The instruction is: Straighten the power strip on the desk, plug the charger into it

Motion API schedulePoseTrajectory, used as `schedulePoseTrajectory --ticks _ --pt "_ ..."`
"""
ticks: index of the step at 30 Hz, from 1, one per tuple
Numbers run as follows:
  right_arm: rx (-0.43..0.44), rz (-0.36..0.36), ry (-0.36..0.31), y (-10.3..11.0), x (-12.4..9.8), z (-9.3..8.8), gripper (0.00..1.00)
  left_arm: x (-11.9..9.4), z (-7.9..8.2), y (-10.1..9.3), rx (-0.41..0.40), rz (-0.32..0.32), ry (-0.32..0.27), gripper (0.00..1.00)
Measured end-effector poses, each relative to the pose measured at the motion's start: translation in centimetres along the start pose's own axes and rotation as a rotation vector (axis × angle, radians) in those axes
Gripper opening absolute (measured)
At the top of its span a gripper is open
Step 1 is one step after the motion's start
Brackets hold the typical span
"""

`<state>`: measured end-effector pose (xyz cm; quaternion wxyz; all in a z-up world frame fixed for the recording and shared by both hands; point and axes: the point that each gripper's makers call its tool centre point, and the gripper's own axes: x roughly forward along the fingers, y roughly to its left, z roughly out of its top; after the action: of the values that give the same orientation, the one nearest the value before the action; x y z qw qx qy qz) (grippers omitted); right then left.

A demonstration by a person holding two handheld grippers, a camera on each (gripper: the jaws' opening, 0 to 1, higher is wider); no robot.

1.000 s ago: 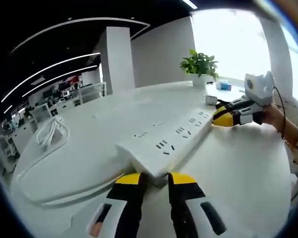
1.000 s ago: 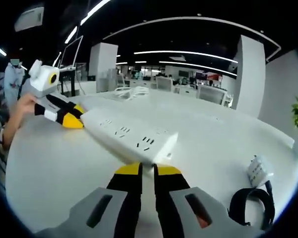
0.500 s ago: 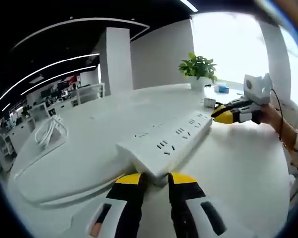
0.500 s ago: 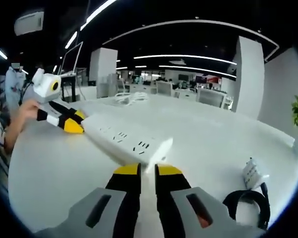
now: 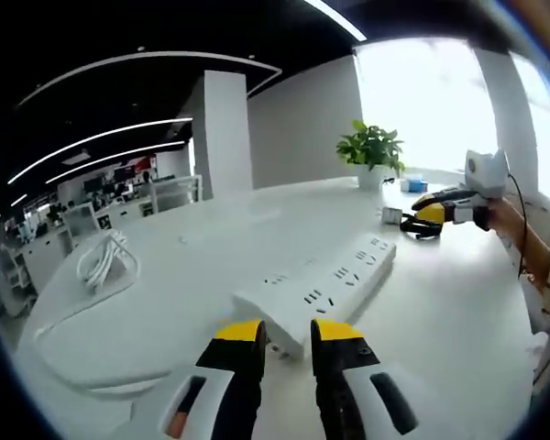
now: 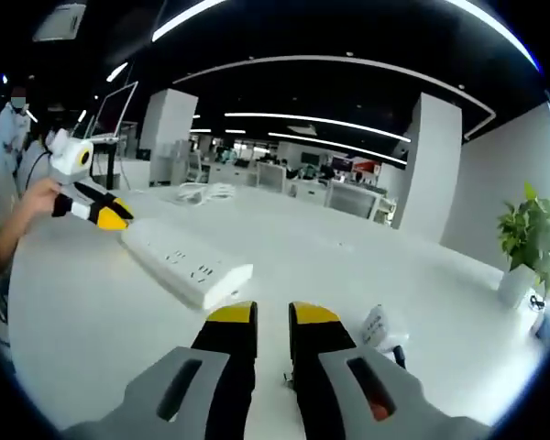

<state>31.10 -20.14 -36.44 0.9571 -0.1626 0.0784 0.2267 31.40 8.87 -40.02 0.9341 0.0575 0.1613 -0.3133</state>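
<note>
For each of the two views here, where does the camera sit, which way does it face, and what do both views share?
Left gripper view: rides the left gripper, facing along the power strip toward a potted plant; the right gripper and a hand show at right.
Right gripper view: rides the right gripper, facing the strip's other end, with the charger at its jaws; the left gripper and a hand show at left.
Shared: the strip, the white desk, the coiled cable.

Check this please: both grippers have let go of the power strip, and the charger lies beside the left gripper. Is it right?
Not quite. The charger lies beside the right gripper, as the right gripper view shows. Both grippers, the left gripper too, are indeed clear of the power strip.
</note>
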Motion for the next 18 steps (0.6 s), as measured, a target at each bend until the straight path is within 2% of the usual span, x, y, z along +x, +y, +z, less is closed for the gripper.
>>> schedulePoseTrajectory --ticks 5,8,13,18 --pt "0.013 -0.1 0.002 -4.0 -2.4 -0.2 0.13 -0.4 1.0 0.1 -0.017 0.001 -0.044 0.2" --pt "0.031 -0.152 0.02 -6.1 -3.4 -1.0 0.13 -0.3 1.2 -0.2 -0.006 -0.009 -0.052 0.2" --pt "0.062 -0.199 0.072 -7.6 -4.2 -3.3 0.13 -0.3 1.3 -0.6 0.004 -0.021 -0.057 0.2" --pt "0.11 -0.193 0.159 -7.7 -4.6 -6.1 0.17 -0.3 1.8 -0.7 -0.02 -0.034 -0.082 0.2"
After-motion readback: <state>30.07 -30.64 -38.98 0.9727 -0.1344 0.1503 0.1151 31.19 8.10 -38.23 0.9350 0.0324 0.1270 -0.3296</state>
